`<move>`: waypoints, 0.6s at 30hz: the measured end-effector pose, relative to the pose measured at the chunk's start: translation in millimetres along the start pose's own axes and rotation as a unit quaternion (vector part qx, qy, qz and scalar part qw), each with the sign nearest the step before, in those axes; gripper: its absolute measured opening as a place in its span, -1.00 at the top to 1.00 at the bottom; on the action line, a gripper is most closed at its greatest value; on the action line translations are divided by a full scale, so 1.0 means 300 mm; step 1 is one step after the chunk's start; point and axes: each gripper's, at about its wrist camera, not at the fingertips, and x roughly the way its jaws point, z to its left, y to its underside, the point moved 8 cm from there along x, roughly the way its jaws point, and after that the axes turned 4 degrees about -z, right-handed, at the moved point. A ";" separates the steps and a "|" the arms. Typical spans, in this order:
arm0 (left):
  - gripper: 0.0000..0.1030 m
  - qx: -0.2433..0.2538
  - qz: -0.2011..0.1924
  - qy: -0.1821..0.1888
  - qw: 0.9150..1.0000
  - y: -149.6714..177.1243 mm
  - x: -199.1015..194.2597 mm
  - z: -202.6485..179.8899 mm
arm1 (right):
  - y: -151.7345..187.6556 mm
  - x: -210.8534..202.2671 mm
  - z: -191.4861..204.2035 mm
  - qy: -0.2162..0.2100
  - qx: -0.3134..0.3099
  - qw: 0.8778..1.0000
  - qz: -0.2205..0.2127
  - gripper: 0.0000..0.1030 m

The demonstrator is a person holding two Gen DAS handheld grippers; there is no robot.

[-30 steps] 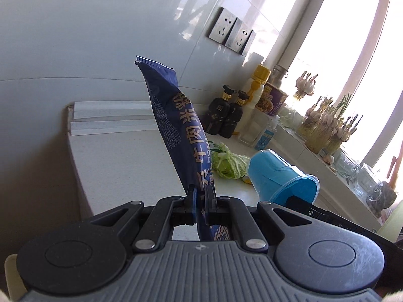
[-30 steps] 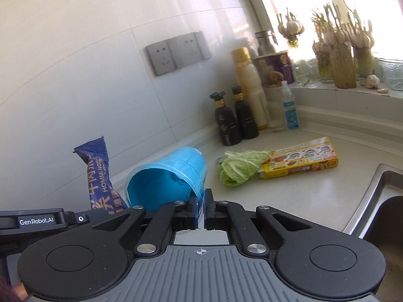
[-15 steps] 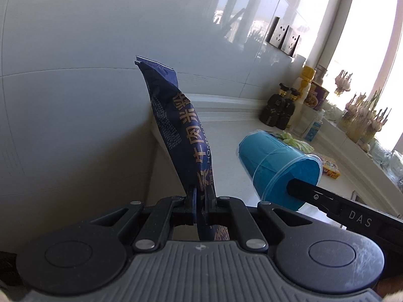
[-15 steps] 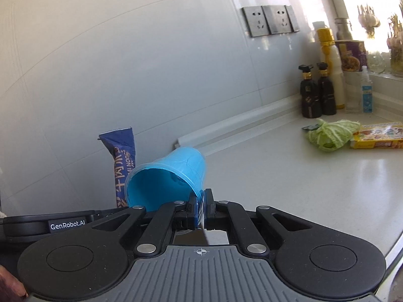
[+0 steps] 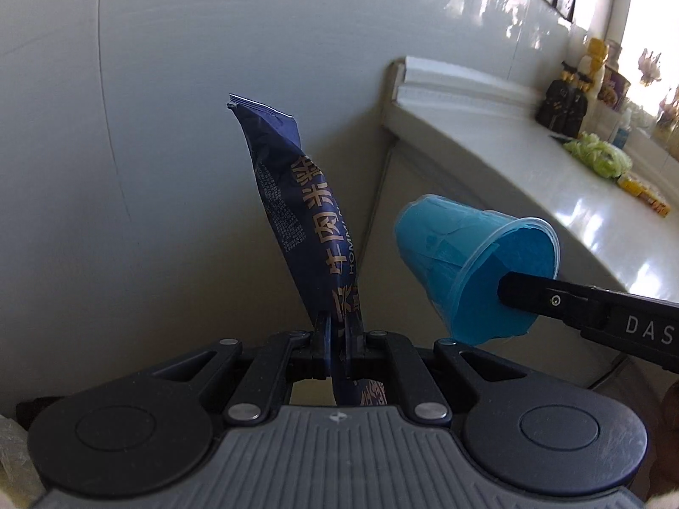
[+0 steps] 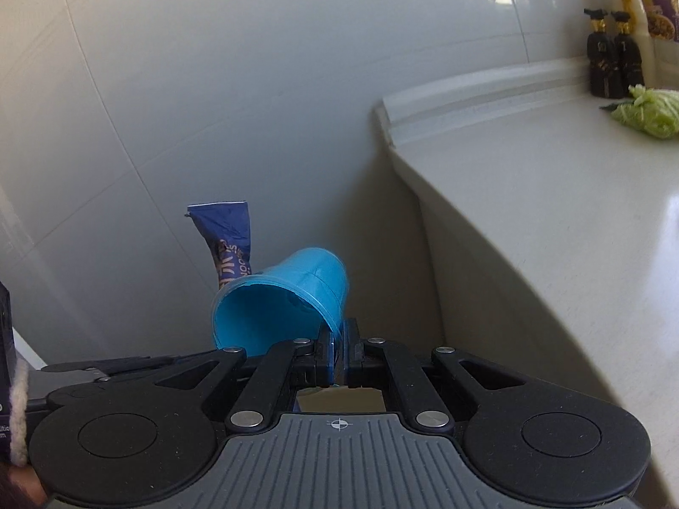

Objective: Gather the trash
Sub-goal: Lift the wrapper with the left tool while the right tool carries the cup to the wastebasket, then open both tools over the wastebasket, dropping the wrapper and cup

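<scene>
Off the left end of the tabletop (image 6: pixel 551 220), both pieces of trash hang in the air, presumably carried clear of it toward a bin not in view. Left tool (image 5: pixel 337 331): fingers together, clamped on the lower end of the dark blue snack wrapper (image 5: pixel 297 208), which stands upright. Right tool (image 6: pixel 338 350): fingers together, pinching the rim of the blue plastic cup (image 6: pixel 280 297), tipped sideways. Cabbage scrap (image 6: pixel 649 112) lies far right on the tabletop.
</scene>
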 end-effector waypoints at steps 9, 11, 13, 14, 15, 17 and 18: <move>0.90 -0.013 0.036 -0.024 0.999 0.182 0.164 0.094 | 0.251 0.202 -0.064 0.006 0.015 0.997 0.080 0.94; 0.90 -0.011 0.045 -0.025 0.999 0.227 0.191 0.126 | 0.299 0.243 -0.089 0.016 0.011 0.995 0.096 0.94; 0.90 -0.007 0.054 -0.030 0.998 0.261 0.223 0.138 | 0.338 0.281 -0.115 0.024 0.014 0.994 0.108 0.94; 0.90 -0.008 0.061 -0.033 0.998 0.281 0.242 0.148 | 0.360 0.305 -0.133 0.029 0.019 0.993 0.115 0.94; 0.90 -0.009 0.065 -0.035 0.997 0.295 0.256 0.154 | 0.378 0.325 -0.146 0.034 0.022 0.992 0.121 0.94; 0.90 -0.013 0.072 -0.037 0.997 0.319 0.287 0.165 | 0.415 0.369 -0.172 0.044 0.026 0.990 0.134 0.93; 0.90 -0.015 0.075 -0.037 0.996 0.328 0.301 0.169 | 0.430 0.386 -0.181 0.046 0.025 0.989 0.138 0.93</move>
